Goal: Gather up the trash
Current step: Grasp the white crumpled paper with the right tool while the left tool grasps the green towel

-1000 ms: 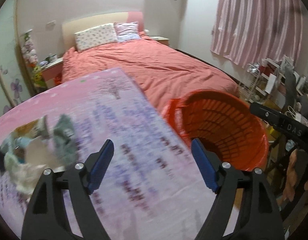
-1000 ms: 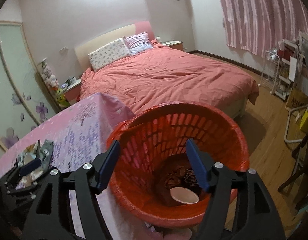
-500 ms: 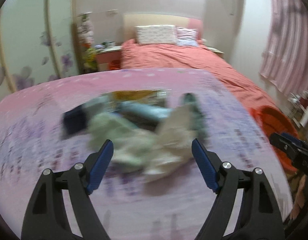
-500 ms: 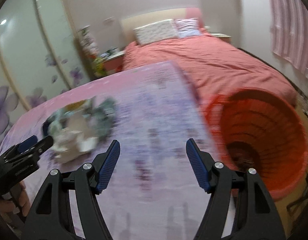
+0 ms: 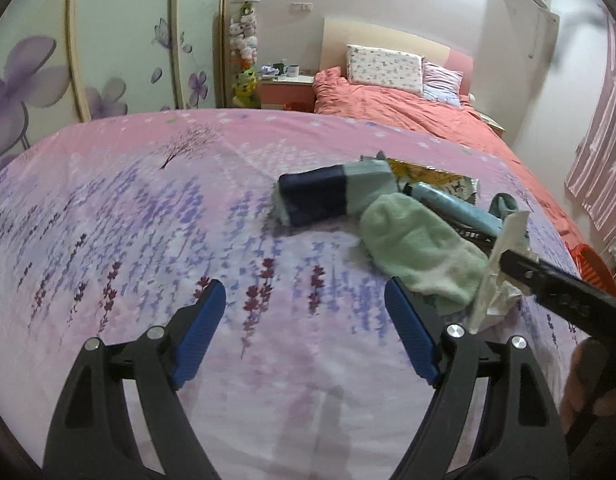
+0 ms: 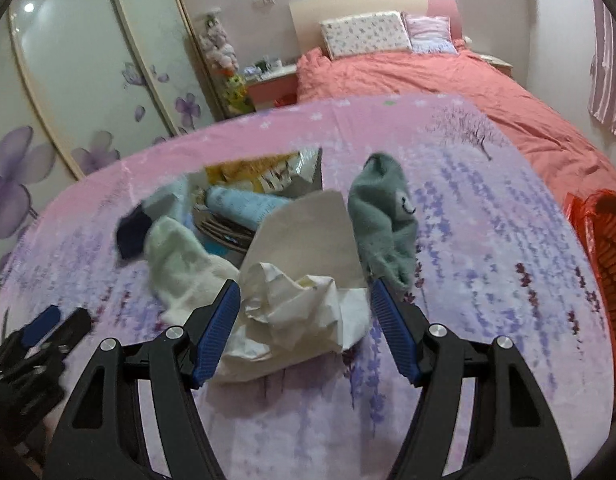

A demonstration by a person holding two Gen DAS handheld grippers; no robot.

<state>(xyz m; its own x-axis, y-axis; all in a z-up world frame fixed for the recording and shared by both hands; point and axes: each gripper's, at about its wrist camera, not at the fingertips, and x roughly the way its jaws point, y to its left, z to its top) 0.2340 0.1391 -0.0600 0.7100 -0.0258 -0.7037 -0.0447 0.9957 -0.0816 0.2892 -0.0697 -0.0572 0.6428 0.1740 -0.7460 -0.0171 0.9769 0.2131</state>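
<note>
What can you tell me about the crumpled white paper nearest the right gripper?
The crumpled white paper looks thin and creased, off-white with a faint yellowish patch. A stiffer, flat flap stands up at its back; the front is wadded into loose folds. It lies on the lavender-print cloth at the near edge of the pile, against the pale green sock and the grey sock. The right gripper stands open, its blue pads either side of the wad, not pressing it.

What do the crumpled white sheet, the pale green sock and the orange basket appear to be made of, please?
Crumpled white sheet: probably paper, matte, holding sharp creases and a stiff upright flap.
Pale green sock: soft knit, apparently fleecy, with a fuzzy surface and rounded folds.
Orange basket: likely moulded plastic, slightly glossy, with a regular lattice of openings.
</note>
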